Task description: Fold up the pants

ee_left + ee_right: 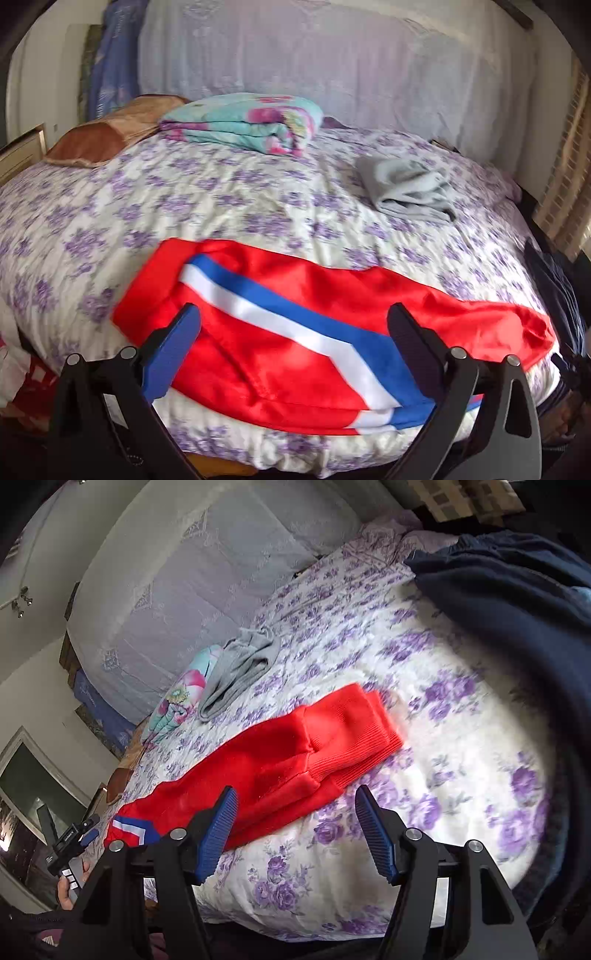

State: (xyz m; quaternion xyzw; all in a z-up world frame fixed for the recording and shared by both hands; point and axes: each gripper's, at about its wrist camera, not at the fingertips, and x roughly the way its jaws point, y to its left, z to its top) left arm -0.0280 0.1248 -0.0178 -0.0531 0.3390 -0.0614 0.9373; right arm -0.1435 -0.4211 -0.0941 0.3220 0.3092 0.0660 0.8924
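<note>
Red pants (295, 350) with a blue and white stripe lie flat along the near edge of the bed, the legs laid one on the other. My left gripper (295, 317) is open and empty, hovering just above the waist end. In the right wrist view the ribbed ankle cuffs (351, 727) point away to the right. My right gripper (295, 801) is open and empty above the near edge of the pants legs (266, 775). The left gripper also shows in the right wrist view (85, 838), far left.
The bed (184, 192) has a white sheet with purple flowers. A folded floral blanket (243, 122) and a brown pillow (99, 133) lie at the back. Grey folded clothes (406, 188) lie at right. A dark navy garment (517, 609) lies on the right side of the bed.
</note>
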